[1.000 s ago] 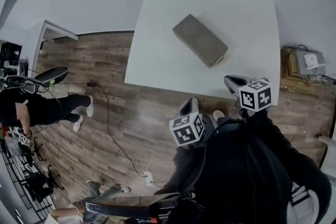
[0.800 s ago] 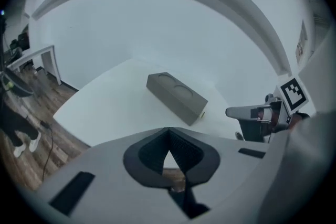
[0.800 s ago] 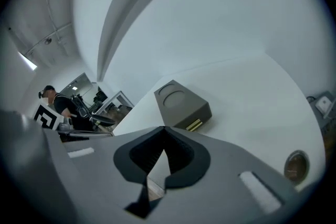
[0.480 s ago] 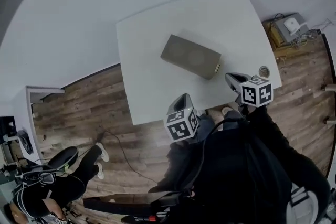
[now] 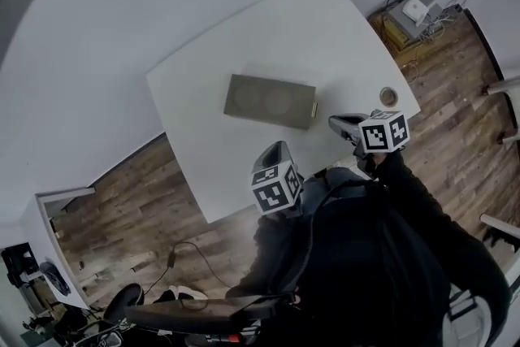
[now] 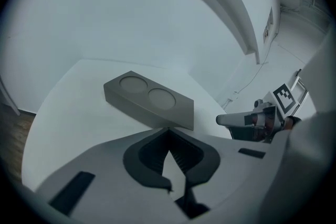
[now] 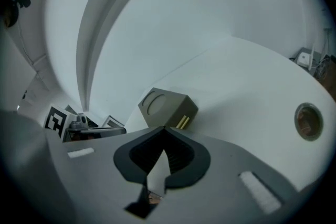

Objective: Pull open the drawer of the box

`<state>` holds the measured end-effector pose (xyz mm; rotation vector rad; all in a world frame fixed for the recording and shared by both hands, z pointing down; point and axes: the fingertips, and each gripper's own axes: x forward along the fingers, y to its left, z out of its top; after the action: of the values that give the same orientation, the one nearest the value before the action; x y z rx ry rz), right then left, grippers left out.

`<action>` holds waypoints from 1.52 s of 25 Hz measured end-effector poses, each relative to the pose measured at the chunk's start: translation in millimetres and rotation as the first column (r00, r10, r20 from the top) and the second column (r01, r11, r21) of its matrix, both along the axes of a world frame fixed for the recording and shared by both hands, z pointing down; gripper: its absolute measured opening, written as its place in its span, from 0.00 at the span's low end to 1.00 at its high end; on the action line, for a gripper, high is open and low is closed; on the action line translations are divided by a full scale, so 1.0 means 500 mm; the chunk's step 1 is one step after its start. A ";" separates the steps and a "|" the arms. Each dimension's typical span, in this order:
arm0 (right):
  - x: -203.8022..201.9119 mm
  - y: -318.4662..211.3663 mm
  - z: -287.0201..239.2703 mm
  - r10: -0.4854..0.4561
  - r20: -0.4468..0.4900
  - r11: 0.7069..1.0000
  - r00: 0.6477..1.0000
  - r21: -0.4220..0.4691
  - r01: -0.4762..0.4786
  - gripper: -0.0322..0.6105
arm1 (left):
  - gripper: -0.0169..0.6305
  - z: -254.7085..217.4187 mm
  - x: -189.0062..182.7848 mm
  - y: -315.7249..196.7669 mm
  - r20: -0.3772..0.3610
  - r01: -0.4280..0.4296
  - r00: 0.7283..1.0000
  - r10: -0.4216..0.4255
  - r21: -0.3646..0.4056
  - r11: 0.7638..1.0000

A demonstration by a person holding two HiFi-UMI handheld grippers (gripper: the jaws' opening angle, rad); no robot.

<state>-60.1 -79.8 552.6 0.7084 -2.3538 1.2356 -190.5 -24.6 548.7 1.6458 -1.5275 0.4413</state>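
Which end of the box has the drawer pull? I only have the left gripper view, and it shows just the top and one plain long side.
Observer: The pull is a pale yellowish tab on the short end of the box, the end that faces the right gripper.
Operator: Is the drawer out at all?
Observer: It looks shut. In the right gripper view that end face appears flush.
Operator: Are the right jaws on the pull?
Observer: No. They are together on nothing, short of the pull, over the white table.
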 end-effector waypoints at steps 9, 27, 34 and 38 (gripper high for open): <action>-0.004 -0.041 0.037 0.004 0.146 0.992 0.989 -0.127 0.014 0.04 | 0.02 0.017 0.036 -0.045 -0.053 0.039 0.998 -0.039 -0.004 0.999; -0.049 -0.088 0.120 0.029 0.169 0.940 0.985 -0.340 0.031 0.16 | 0.02 0.030 0.052 -0.124 -0.089 0.025 0.996 -0.025 -0.003 1.000; -0.051 -0.089 0.130 0.029 0.188 0.929 0.982 -0.368 0.043 0.14 | 0.02 0.050 0.056 -0.118 -0.091 0.021 0.996 -0.024 -0.031 0.999; -0.049 -0.090 0.132 0.048 0.213 0.924 0.976 -0.381 0.038 0.13 | 0.02 0.052 0.058 -0.120 -0.093 0.014 0.996 -0.017 -0.032 0.999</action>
<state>-84.6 -124.5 618.5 0.4672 -2.1681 1.7911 -161.3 -84.6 574.8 1.6072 -1.4569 0.3733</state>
